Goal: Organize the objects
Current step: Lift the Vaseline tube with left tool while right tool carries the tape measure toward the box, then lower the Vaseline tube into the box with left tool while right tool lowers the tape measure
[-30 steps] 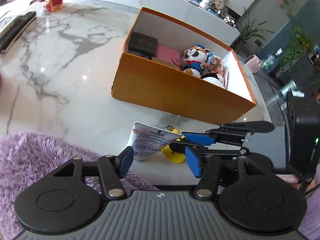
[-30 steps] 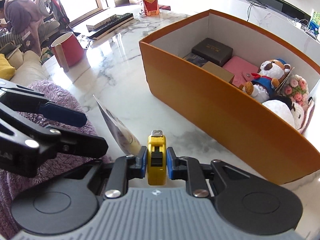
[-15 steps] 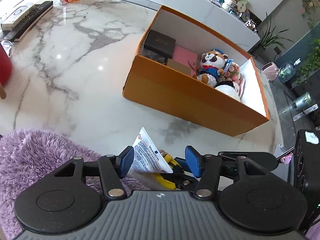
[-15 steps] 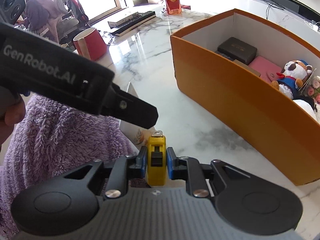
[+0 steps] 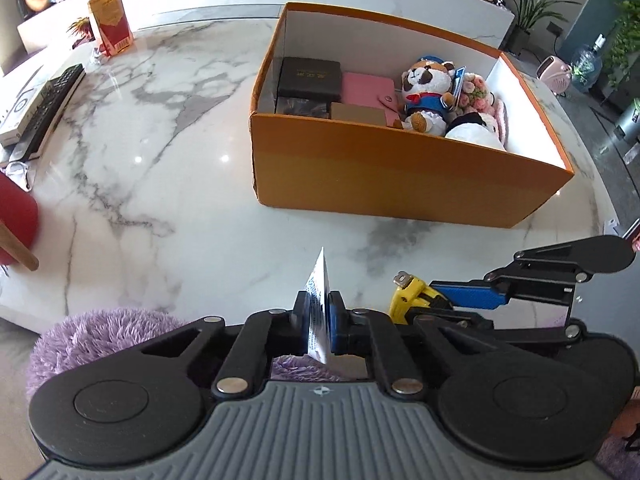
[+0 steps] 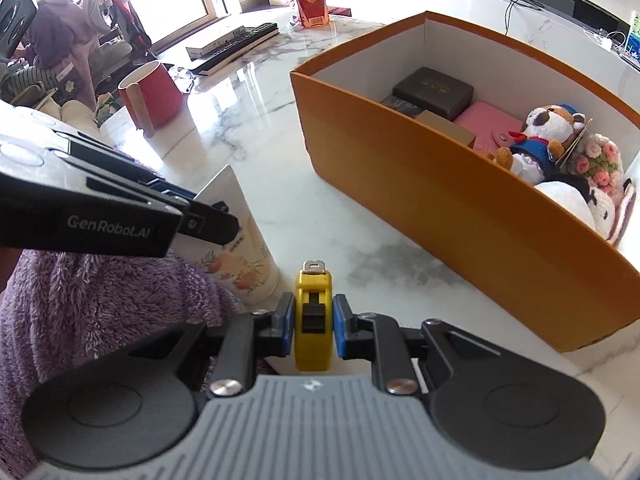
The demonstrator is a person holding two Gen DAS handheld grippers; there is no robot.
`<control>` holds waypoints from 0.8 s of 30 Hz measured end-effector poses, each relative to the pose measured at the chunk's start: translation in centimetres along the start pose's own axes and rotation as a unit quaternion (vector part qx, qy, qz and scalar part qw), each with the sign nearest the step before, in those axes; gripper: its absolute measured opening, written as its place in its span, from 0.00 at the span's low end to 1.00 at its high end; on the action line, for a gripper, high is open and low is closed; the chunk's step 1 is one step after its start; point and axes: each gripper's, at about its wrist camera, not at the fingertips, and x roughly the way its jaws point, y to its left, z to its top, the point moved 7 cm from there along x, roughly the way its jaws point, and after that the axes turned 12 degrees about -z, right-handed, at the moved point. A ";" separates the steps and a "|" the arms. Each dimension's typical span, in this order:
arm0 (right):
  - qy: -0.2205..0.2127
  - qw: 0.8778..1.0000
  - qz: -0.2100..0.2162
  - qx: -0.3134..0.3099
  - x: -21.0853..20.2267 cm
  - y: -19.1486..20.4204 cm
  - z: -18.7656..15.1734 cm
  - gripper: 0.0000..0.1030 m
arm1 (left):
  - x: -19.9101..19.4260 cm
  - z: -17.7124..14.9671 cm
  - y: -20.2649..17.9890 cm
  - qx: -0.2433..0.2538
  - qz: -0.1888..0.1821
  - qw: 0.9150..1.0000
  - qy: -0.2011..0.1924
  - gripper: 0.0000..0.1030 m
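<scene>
The orange box (image 5: 400,168) stands on the marble table (image 5: 140,152), and only the left wrist view looks down on its whole floor, holding a black case (image 5: 310,77), a pink wallet (image 5: 366,90) and a plush dog (image 5: 426,88). The left gripper (image 5: 318,314) is clamped on a white tube (image 5: 319,296) seen edge-on there, while the right wrist view shows its printed face, crimped end pointing up and away. The right gripper (image 6: 313,322) pinches a yellow tape measure (image 6: 313,320), metal tab forward toward the box, both held near the table's front edge.
</scene>
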 end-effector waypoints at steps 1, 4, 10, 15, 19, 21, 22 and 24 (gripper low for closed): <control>-0.002 1.000 -0.002 0.001 -0.2 -0.2 0.0 0.20 | 0.0 0.0 -0.1 0.009 -0.001 1.000 0.001 0.10; -0.007 1.000 -0.008 0.003 -1.0 -1.0 0.2 0.20 | -0.1 0.1 -0.7 0.040 -0.005 0.999 0.003 0.09; -0.021 1.000 -0.011 0.015 -4.3 -3.5 1.2 0.20 | -2.8 1.9 -3.1 0.093 -0.055 0.994 -0.006 0.09; -0.045 0.998 -0.012 0.033 -8.1 -6.4 3.4 0.20 | -6.3 5.7 -5.4 0.132 -0.097 0.986 -0.041 0.09; -0.081 0.995 -0.025 0.057 -10.9 -9.4 6.2 0.20 | -8.2 9.5 -7.3 0.167 -0.125 0.975 -0.073 0.09; -0.098 0.992 -0.037 0.065 -11.7 -10.8 7.7 0.20 | -8.3 11.2 -8.3 0.186 -0.135 0.970 -0.079 0.09; -0.104 0.991 -0.042 0.068 -11.8 -11.5 8.3 0.20 | -7.9 12.1 -8.8 0.198 -0.138 0.967 -0.077 0.09; -0.110 0.990 -0.049 0.071 -11.6 -12.5 9.3 0.20 | -6.7 13.2 -9.4 0.216 -0.136 0.964 -0.067 0.09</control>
